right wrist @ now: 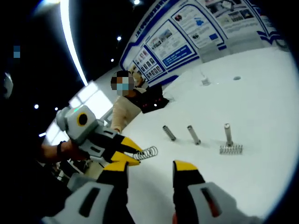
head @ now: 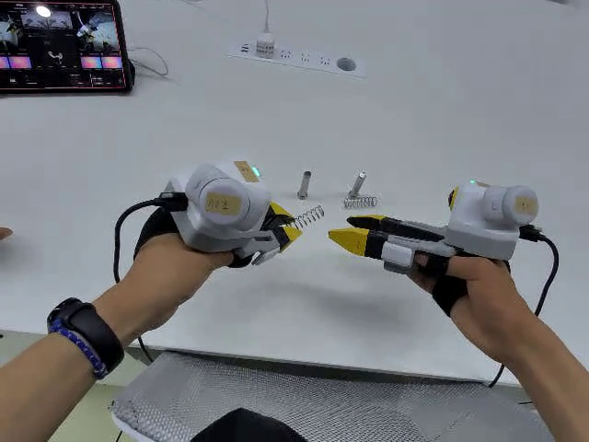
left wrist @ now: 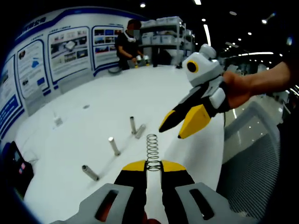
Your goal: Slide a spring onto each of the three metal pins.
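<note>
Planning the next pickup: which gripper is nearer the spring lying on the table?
Right. The right gripper sits just short of the spring; the left gripper, farther left, holds another spring.

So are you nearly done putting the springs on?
Not nearly. Done: nothing yet, all three pins are bare. In hand: the left tongs pinch one spring by its end, while the right tongs are open and empty. Left: that spring, the loose spring lying on the table beside a pin, and one more all have to go on.
</note>
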The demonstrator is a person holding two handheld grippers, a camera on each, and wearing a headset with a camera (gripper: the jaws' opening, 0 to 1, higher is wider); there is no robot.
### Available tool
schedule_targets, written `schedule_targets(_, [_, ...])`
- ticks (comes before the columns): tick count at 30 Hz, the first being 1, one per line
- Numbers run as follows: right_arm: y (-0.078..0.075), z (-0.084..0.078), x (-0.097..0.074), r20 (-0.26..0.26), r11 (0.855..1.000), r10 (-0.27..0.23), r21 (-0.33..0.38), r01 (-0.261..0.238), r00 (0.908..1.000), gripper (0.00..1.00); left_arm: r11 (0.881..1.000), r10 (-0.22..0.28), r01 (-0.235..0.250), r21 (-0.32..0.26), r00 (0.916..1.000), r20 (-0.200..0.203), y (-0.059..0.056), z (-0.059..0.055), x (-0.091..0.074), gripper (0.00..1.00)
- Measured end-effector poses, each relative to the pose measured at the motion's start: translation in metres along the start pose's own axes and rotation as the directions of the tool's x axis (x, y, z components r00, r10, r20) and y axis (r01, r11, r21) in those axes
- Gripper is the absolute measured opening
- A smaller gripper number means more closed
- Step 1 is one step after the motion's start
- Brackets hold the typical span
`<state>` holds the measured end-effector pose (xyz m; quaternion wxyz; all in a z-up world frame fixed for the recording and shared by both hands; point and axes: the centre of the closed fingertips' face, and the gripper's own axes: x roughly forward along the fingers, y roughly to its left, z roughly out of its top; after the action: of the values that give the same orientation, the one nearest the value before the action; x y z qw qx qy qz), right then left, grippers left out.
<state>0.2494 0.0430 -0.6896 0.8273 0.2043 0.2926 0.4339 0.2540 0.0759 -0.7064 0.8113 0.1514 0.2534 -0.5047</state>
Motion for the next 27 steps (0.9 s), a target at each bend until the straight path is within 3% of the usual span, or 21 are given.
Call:
schedule_targets(9, [0.012,0.005,0.010,0.014,0.996,0.068,0.050,-0.069,0.9976,0.29,0.999,-0.033,0.033,0.031,0.9994,0.005,-0.011,0.006,0.003,0.10])
schedule_targets(22, [0.012,0.011,0.007,0.022,0.995,0.086,0.048,-0.087,0.9961,0.19,0.998,-0.050,0.050,0.041,0.9988,-0.002,-0.014,0.007,0.004,0.10])
schedule_targets(27, [0.014,0.010,0.007,-0.009,0.994,0.103,0.023,-0.103,0.9946,0.16,0.996,-0.066,0.065,0.053,0.9978,0.003,-0.017,0.010,0.005,0.10])
